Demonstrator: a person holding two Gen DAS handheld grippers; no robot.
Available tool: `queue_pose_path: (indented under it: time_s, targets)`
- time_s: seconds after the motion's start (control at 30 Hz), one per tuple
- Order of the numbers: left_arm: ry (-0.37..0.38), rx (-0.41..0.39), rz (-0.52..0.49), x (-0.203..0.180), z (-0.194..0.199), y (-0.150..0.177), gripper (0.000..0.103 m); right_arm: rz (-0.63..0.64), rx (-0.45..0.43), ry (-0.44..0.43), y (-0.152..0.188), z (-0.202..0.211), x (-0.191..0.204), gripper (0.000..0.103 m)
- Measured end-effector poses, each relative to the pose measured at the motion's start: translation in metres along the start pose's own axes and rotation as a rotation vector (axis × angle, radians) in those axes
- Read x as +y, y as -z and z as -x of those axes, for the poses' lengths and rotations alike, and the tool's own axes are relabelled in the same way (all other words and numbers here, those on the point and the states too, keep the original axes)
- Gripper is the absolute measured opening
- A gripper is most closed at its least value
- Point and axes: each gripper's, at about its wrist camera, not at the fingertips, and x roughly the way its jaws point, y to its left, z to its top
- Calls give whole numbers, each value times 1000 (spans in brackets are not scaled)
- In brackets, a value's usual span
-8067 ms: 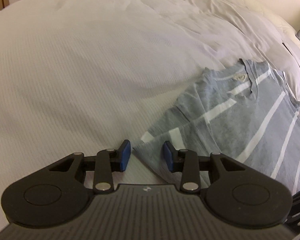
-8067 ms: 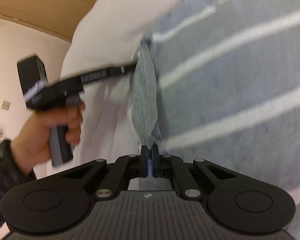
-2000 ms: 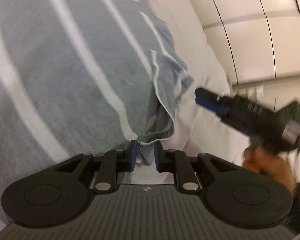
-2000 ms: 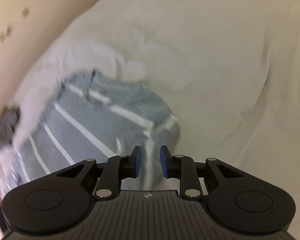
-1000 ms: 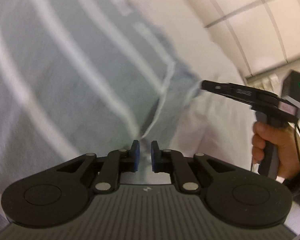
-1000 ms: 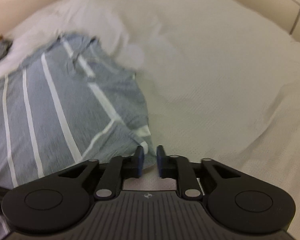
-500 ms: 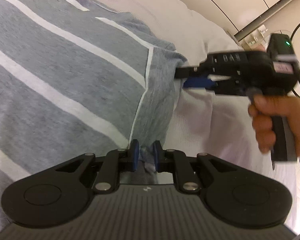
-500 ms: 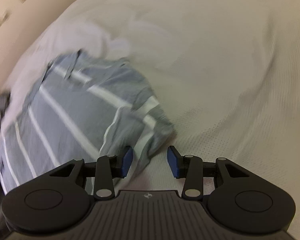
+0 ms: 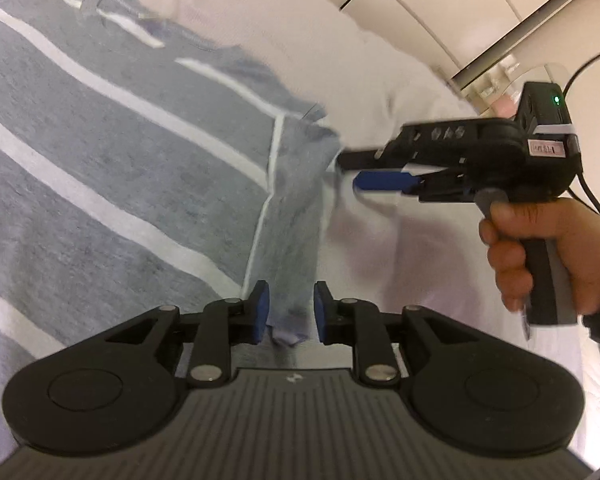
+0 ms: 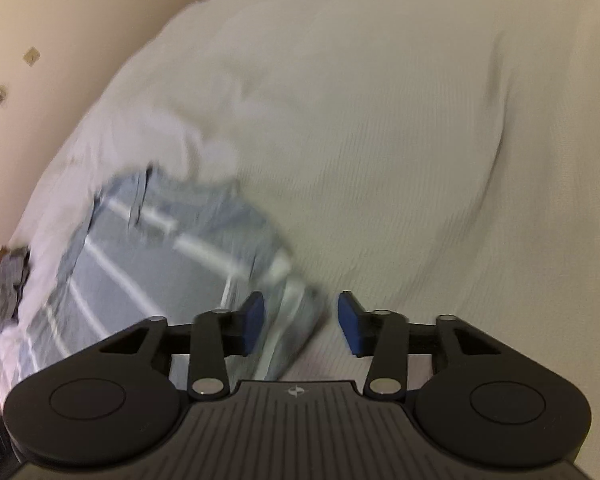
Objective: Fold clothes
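Striped T-shirt (image 9: 112,152): grey fabric with white stripes, lying spread on the white bedcover (image 9: 380,248) of a bed. In the left wrist view the garment fills the left half of the picture, with its neckline toward the upper left. One folded sleeve edge runs down the garment's right side toward the camera.

Left claw (image 9: 287,312): its jaws are opening and stand at a narrow gap. The lower end of the folded sleeve edge lies between the blue pads (image 9: 262,310). Small gaps show on both sides of the fabric, so the pads do not press on it.

Right claw (image 9: 342,168): seen from the side in the left wrist view, held in a person's hand (image 9: 540,252) by a pistol-style grip. Its tip is at the upper right corner of the sleeve, just beside the cloth. A green indicator light shows on the rear of the unit, and a dark cable leaves it toward the right.

In the right wrist view the right claw (image 10: 300,322) has its jaws opening, standing moderately wide. The blurred sleeve corner of the T-shirt (image 10: 168,248) lies between them, nearer the left-hand pad; contact cannot be confirmed because of blur. The bedcover (image 10: 400,140) fills the upper and right portions of this view. A small dark grey bundle of cloth (image 10: 4,292) sits at the far left edge, apart from the T-shirt.
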Motion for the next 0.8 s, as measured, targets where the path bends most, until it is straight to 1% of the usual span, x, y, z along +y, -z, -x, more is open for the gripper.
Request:
queue_pose_path:
  time_s: [0.03,0.07,0.1,0.13,0.17,0.27,0.3,0.33,0.47,0.6,0.67,0.73,0.8]
  targets:
    - [-12,10,-2,2,-3,0,18,13,36,8,4,-9,3,44]
    - [-24,17,-3,3,-6,-1,18,37,58,23,5,-17,6,40]
    - [-36,24,-4,4,-8,-1,18,65,64,37,4,-24,10,32]
    - [-47,25,-4,5,-8,-1,18,84,54,48,2,-28,12,30]
    - [-58,17,0,5,-2,1,18,89,28,61,-1,-28,13,30]
    - [-90,-1,38,6,20,9,18,84,-47,90,-8,-9,17,31]
    - [-108,-1,47,6,30,13,18,82,-54,92,-5,-2,19,32]
    - [-126,1,55,7,39,18,18,81,-44,88,2,6,23,34]
    - [-199,34,68,8,86,38,23,73,-4,71,31,35,39,35]
    - [-269,73,23,5,137,55,29,47,56,40,89,65,67,38]
    - [-296,90,-3,2,161,62,31,46,72,36,118,80,82,43]
    - [-310,98,-17,0,185,68,35,32,81,23,145,99,95,43]
    - [-323,96,-25,-5,209,75,45,24,87,1,166,116,107,43]
